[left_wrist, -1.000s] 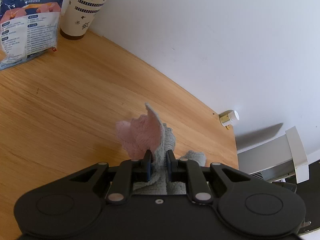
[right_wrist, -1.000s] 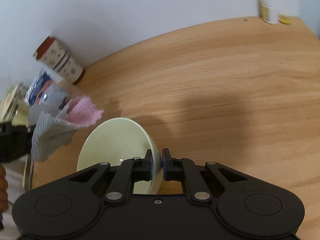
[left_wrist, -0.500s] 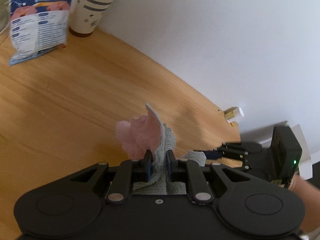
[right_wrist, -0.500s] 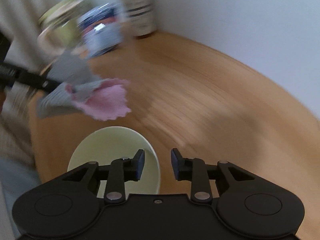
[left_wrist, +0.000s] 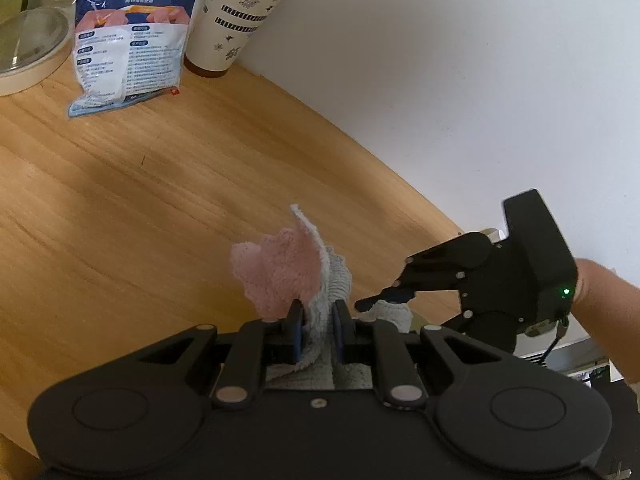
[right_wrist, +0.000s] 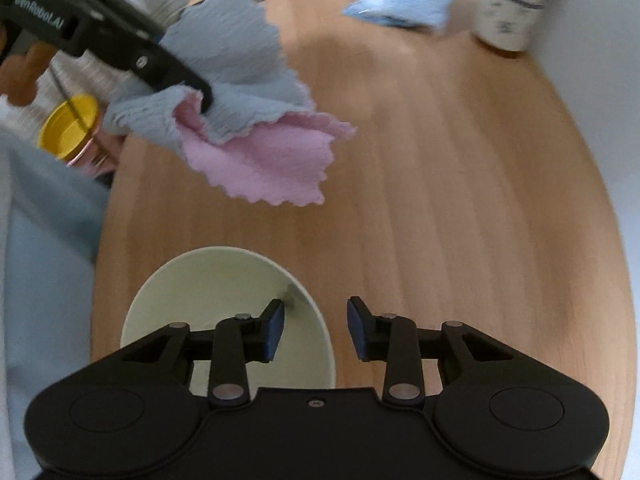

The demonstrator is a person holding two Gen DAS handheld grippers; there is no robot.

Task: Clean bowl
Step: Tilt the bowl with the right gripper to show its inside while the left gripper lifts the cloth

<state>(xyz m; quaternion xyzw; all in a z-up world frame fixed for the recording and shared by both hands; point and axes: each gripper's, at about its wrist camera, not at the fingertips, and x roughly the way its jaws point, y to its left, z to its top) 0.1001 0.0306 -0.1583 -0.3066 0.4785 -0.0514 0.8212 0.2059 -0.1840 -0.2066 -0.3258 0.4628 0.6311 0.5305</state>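
Left gripper (left_wrist: 318, 326): pitched down toward the table (left_wrist: 120, 200), jaws narrow and clamped on a grey-and-pink cloth (left_wrist: 288, 276). The cloth stands up between the pads and, in the right wrist view, hangs clear above the wood at 11 o'clock of the bowl (right_wrist: 224, 300).

Right gripper (right_wrist: 316, 328): pointed steeply down, jaws opening and partly spread. The bowl's rim lies in the gap, nearer the left pad; neither pad presses on it. A hand (left_wrist: 600, 300) holds this gripper from 3 o'clock in the left wrist view, its fingertips just beside the cloth.

Bowl: pale green, upright on the table, near the table's edge at 9 o'clock in the right wrist view.

Open room: bare wood runs from 12 to 3 o'clock of the bowl. At the far end stand a patterned cup (left_wrist: 244, 16) and a blue-and-white packet (left_wrist: 128, 36), near each other, with a glass lid (left_wrist: 28, 44) at 9 o'clock of the packet.

Surroundings: light wooden tabletop with a rounded edge; a white wall (left_wrist: 440, 80) behind it
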